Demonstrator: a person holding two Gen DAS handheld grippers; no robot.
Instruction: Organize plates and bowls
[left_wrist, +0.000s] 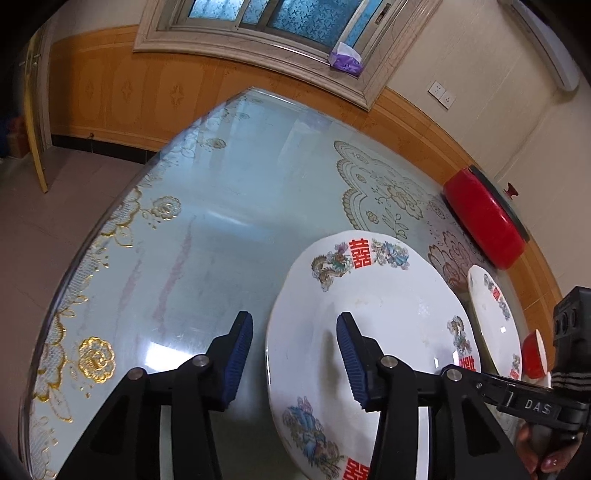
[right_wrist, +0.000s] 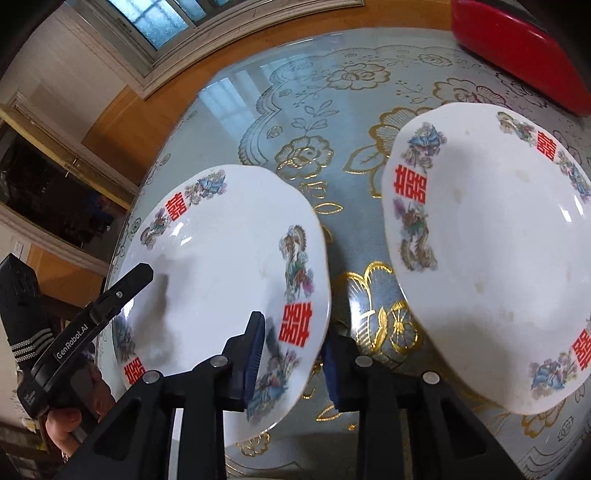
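Left wrist view showed the left gripper (left_wrist: 295, 354) straddling the near-left rim of a white scalloped porcelain plate printed with red double-happiness characters and dragon-and-phoenix motifs (left_wrist: 373, 325); one blue ribbed pad hung outside the rim over the table and the other above the plate's inside, and neither was seen pressing it, so the jaws stood partly apart around the rim. The right gripper (right_wrist: 295, 354) had its blue pads on either side of that same plate's opposite rim, closed narrow upon it, and the plate looked tilted. Nothing lay in the plate. A second white plate of the same pattern (right_wrist: 491, 251) sat just beside it, not touching, likewise holding nothing. Past it, at the picture's edge, stood a small red bowl with a white inside (left_wrist: 533, 356). A large red round lidded pot (left_wrist: 484, 218) stood near the wall. All rested on a round glass-topped table over a pale blue cloth with gold flowers (left_wrist: 177, 236). Behind were orange wood panelling (left_wrist: 147, 92), a marble-framed window (left_wrist: 266, 22), a purple tissue pack (left_wrist: 347, 59) on its sill and a wall socket (left_wrist: 441, 94).
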